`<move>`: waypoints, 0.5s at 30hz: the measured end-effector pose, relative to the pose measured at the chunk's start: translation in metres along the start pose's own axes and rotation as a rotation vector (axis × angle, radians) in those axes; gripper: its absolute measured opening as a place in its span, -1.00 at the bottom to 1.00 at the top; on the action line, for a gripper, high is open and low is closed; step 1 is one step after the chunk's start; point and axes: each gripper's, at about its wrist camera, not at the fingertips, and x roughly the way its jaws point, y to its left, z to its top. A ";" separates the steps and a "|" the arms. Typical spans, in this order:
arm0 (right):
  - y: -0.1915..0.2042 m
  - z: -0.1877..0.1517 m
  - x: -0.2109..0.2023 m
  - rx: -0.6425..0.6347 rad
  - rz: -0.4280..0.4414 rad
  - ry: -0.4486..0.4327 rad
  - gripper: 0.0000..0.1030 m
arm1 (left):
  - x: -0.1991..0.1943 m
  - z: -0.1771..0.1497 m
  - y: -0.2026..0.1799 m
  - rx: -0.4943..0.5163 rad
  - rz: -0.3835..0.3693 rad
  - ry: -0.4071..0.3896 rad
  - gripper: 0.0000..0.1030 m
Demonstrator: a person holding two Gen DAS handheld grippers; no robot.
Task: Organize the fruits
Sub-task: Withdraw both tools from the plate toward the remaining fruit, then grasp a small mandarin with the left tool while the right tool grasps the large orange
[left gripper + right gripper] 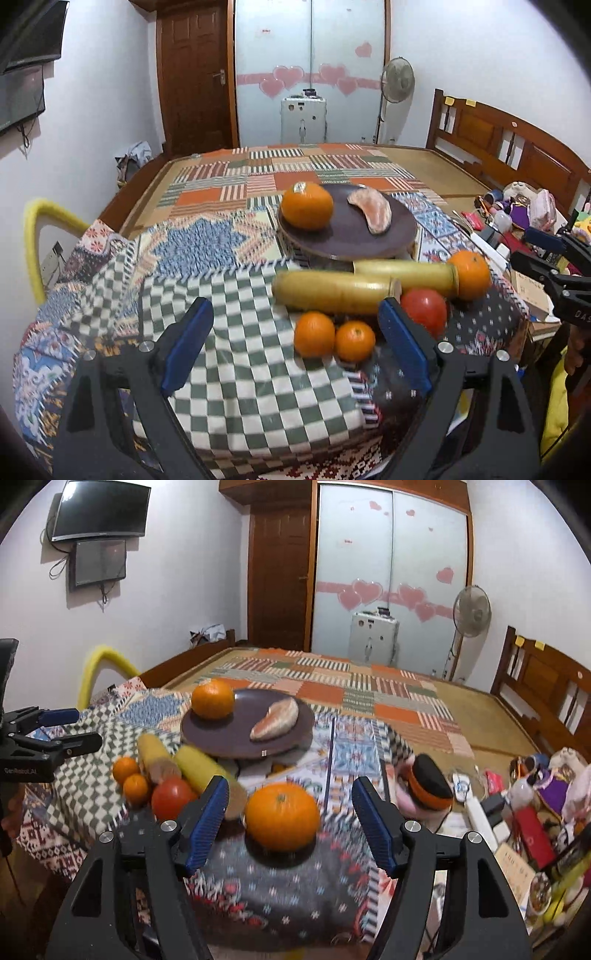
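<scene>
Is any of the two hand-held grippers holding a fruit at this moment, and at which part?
Nothing is held. The left hand-held gripper is open. The right hand-held gripper is open around the large orange, not touching it.

A wooden-framed bed [476, 716] is covered by a patchwork cloth of checked and patterned squares [236, 332]. Directly on the cloth, a round dark-brown plate [347, 236] is seen raised on a low stand. Nearer than the plate, two long yellow cylinders [332, 291] are laid side by side, with a red tomato [424, 310], two small oranges [332, 336] and a large orange [282, 816] close around them. A pink and orange round item [424, 786] lies right of the plate.
</scene>
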 end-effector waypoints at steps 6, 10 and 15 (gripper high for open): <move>-0.003 -0.016 0.014 0.015 -0.004 0.044 0.28 | 0.015 -0.018 0.000 0.018 -0.007 0.054 0.29; -0.004 -0.019 0.022 0.023 -0.002 0.060 0.28 | 0.025 -0.023 0.002 0.009 -0.021 0.069 0.12; -0.005 -0.023 0.032 0.026 -0.002 0.077 0.28 | 0.033 -0.022 0.003 -0.004 -0.040 0.077 0.04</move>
